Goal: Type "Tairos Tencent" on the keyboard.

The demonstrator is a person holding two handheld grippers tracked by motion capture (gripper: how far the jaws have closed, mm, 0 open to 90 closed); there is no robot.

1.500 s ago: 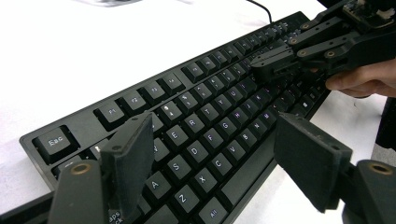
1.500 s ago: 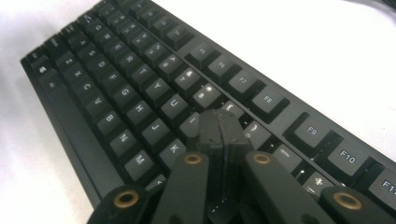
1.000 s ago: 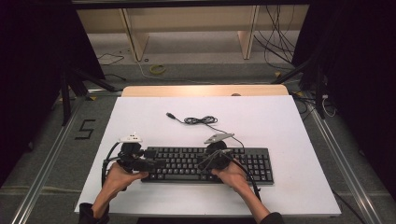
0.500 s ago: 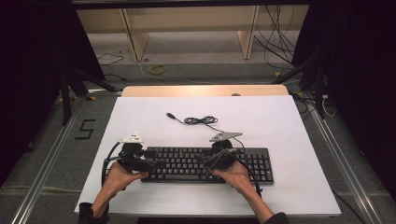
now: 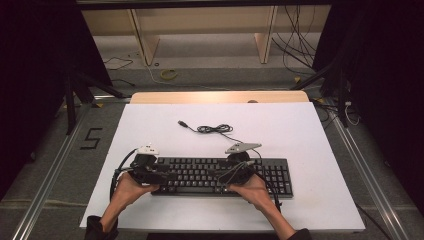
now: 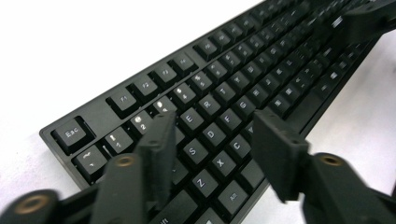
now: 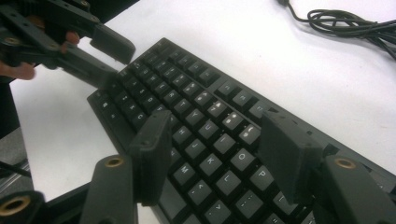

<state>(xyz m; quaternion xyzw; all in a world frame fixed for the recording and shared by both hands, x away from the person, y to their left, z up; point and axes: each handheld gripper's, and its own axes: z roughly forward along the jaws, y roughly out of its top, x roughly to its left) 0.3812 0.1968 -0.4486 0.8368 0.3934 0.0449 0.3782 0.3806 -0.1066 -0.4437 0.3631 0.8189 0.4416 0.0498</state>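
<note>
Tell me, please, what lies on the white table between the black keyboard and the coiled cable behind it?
Nothing but bare white table: in the high view, the keyboard and the coiled cable are apart, joined only by the thin lead running back toward the keyboard.

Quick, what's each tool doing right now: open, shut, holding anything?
Left tool: open over the keyboard, jaws just closing.
Right tool: open over the keyboard, jaws just opening.

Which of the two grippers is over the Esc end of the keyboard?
The left gripper, over the keyboard's left letter keys; the right gripper is nearer the middle.
</note>
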